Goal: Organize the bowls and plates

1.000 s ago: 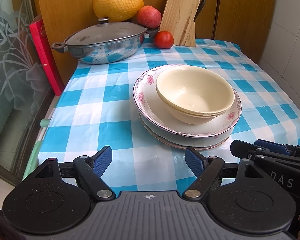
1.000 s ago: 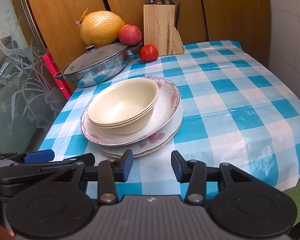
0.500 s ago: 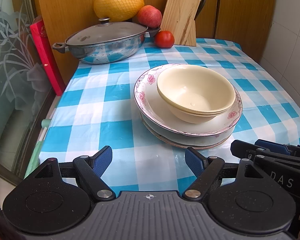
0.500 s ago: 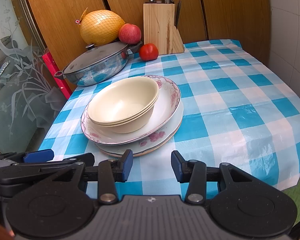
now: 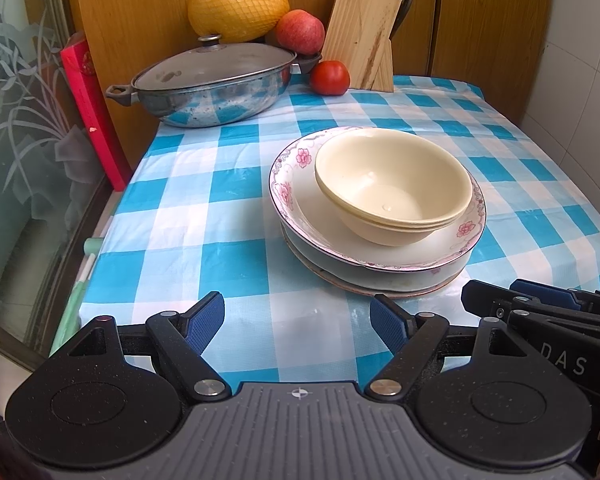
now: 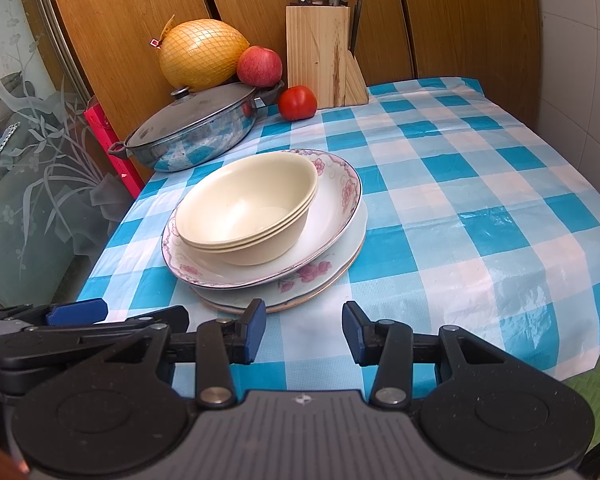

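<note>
A stack of cream bowls (image 5: 392, 196) (image 6: 248, 208) sits nested inside a floral-rimmed deep plate (image 5: 300, 216) (image 6: 340, 200), which rests on other plates (image 5: 380, 276) (image 6: 312, 276) on the blue checked tablecloth. My left gripper (image 5: 298, 322) is open and empty, near the table's front edge, just short of the stack. My right gripper (image 6: 304, 332) is open and empty, also just in front of the stack. Each gripper shows at the edge of the other's view, the right one (image 5: 540, 308) and the left one (image 6: 76, 312).
A lidded steel pan (image 5: 208, 80) (image 6: 196, 128) stands at the back left, with a netted pomelo (image 5: 238, 2), an apple (image 5: 300, 32), a tomato (image 5: 329, 77) and a knife block (image 5: 360, 40) behind. A red board (image 5: 92, 108) leans at the left by a glass panel.
Both grippers have barely moved; the left view has shifted very slightly. The stack has not moved and both jaws stay open.
</note>
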`<state>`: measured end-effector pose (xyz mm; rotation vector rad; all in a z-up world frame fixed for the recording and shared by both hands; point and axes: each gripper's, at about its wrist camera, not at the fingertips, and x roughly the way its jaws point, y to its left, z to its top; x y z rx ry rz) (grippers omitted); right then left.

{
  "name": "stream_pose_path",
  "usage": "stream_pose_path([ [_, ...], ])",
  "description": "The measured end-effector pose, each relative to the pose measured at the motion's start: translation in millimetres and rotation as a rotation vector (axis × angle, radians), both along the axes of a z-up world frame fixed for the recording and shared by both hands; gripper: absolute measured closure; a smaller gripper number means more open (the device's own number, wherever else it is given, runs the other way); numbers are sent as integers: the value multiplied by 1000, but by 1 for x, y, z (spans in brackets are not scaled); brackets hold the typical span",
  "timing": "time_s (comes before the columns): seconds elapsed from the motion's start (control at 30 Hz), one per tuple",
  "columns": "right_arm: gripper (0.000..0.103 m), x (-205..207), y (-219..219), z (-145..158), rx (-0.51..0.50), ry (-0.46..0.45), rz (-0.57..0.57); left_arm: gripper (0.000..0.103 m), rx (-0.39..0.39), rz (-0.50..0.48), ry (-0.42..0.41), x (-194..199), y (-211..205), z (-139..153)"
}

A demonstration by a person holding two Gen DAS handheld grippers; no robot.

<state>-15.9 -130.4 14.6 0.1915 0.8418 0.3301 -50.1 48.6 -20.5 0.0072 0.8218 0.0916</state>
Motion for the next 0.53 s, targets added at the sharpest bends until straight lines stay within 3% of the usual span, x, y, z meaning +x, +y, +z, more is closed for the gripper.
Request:
stream_pose_path([
  [0.3, 63, -1, 1, -2, 9, -2, -2, 17, 4, 2, -11, 0, 0, 0],
  [0.53, 54, 8, -18, 4, 33, -18, -74, 1, 13, 6, -47, 1, 0, 7],
])
